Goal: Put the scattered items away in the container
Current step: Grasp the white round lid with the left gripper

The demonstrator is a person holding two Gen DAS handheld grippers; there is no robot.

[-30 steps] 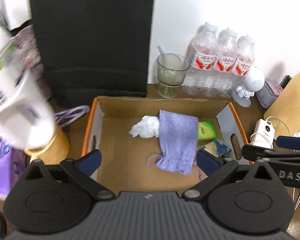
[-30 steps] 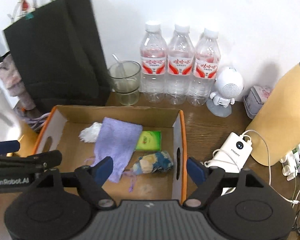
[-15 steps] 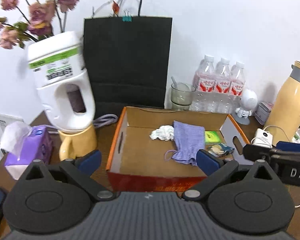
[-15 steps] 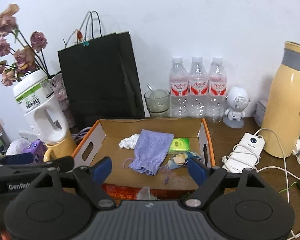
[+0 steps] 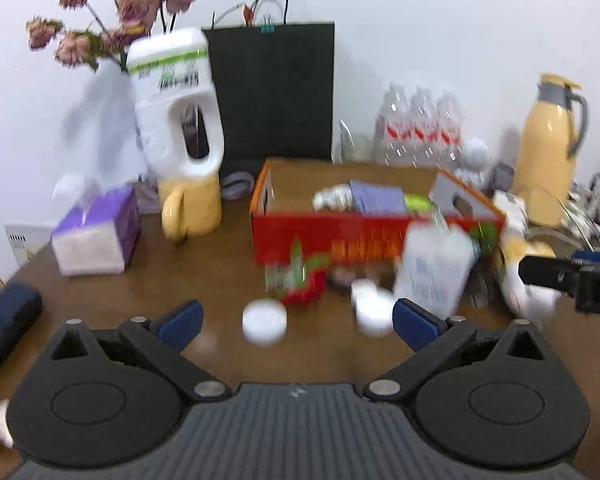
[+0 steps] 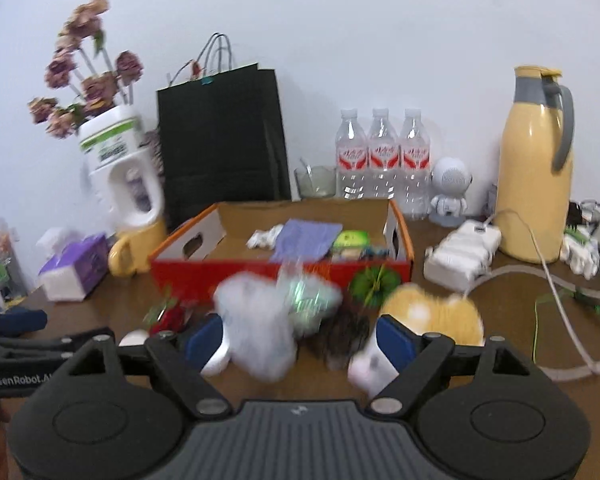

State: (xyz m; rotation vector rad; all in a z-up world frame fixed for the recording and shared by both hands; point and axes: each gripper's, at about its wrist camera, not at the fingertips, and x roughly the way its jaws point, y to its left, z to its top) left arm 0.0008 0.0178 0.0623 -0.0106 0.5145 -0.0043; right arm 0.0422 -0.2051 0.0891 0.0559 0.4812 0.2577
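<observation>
Right wrist view: right gripper (image 6: 300, 340) spread wide, blurred white item (image 6: 256, 332) between its fingers

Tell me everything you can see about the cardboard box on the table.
The cardboard box is a shallow open tray: red printed front, orange-edged rim, white side walls with oval handle cutouts, plain brown inside. It sits flat on the wooden table, ahead of both grippers. Inside lie a purple cloth, crumpled white tissue, a green packet and a small patterned item, partly hidden. Blurred loose items crowd its front; contact is unclear. Neither gripper touches it.
</observation>
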